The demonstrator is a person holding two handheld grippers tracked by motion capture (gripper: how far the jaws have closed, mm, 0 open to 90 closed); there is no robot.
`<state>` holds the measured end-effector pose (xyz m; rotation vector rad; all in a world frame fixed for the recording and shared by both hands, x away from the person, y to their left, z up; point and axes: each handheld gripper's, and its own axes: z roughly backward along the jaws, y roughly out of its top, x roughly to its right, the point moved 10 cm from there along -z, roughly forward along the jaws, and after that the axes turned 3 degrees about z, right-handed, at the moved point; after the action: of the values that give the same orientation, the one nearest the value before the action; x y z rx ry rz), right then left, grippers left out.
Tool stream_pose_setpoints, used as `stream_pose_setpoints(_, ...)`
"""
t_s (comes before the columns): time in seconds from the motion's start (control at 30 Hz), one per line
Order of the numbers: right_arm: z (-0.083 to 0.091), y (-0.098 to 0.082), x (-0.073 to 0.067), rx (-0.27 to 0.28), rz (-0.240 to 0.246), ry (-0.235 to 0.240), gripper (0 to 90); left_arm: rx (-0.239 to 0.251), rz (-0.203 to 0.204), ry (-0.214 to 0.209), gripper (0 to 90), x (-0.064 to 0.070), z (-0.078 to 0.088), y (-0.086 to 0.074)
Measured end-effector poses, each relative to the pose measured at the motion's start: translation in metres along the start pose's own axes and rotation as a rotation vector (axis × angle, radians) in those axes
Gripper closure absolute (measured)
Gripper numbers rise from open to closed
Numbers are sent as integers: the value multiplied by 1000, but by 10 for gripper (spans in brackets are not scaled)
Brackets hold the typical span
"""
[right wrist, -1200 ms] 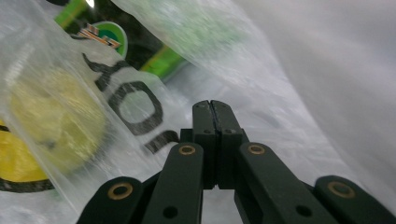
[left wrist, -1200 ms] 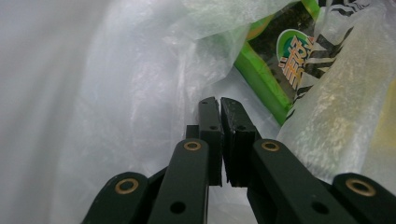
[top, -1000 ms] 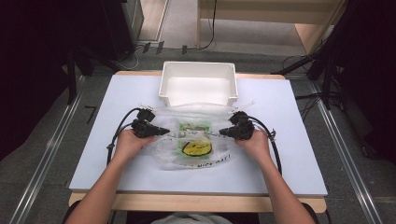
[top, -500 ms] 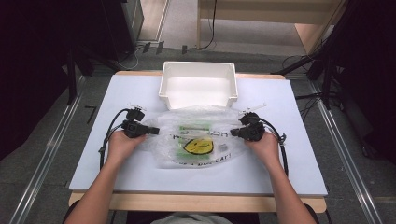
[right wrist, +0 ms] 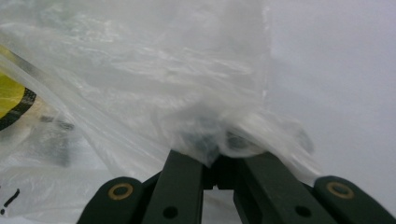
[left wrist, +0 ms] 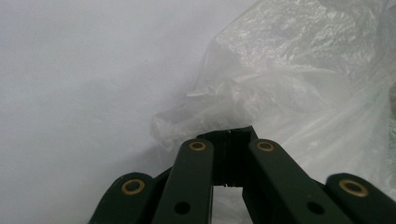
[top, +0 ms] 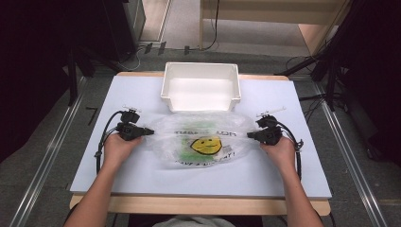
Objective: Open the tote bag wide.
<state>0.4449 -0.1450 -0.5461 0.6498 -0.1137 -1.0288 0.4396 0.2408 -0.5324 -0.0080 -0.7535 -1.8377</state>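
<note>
High view: both grippers, left gripper (top: 147, 132) and right gripper (top: 249, 135), have jaws clamped on the plastic bag (top: 203, 142) (smiley up); pull evenly apart, low over the table (top: 142, 170).

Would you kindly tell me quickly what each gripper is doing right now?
Left gripper: closed on the left edge of the plastic bag.
Right gripper: closed on the bag's right edge.
</note>
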Motion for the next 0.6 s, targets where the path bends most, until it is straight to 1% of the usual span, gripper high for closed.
stream_pose_setpoints(0.07, 3, -3, 5, -4, -5, -23, 900, 2, 6, 1, 900, 0, 0, 0)
stream_pose_setpoints(0.13, 6, -6, 10, -11, -25, -38, 900, 4, 20, -13, 900, -2, 1, 0)
stream_pose_setpoints(0.2, 8, -9, 13, -14, -42, -39, 900, 5, 28, -19, 900, -2, 1, 0)
stream_pose_setpoints(0.23, 10, -10, 15, -10, -47, -37, 900, 4, 25, -18, 900, -2, 1, -1)
stream_pose_setpoints(0.3, 11, -12, 16, -9, -44, -38, 900, 8, 19, -23, 900, -2, 1, -1)
stream_pose_setpoints(0.37, 12, -13, 16, -8, -24, -40, 900, 12, 28, -35, 900, -3, 1, -1)
stream_pose_setpoints(0.4, 12, -14, 17, -8, -22, -35, 900, 15, 33, -44, 900, -3, 1, -1)
stream_pose_setpoints(0.47, 12, -14, 17, -4, -22, -29, 900, 15, 19, -35, 900, -3, 1, -1)
stream_pose_setpoints(0.5, 13, -14, 19, -3, -11, -35, 900, 16, 15, -27, 900, -2, 1, -1)
stream_pose_setpoints(0.53, 13, -16, 19, -5, -13, -41, 900, 19, 8, -18, 900, -2, 1, -1)
stream_pose_setpoints(0.6, 15, -17, 20, 2, -17, -39, 900, 24, -3, -8, 900, -1, 1, -2)
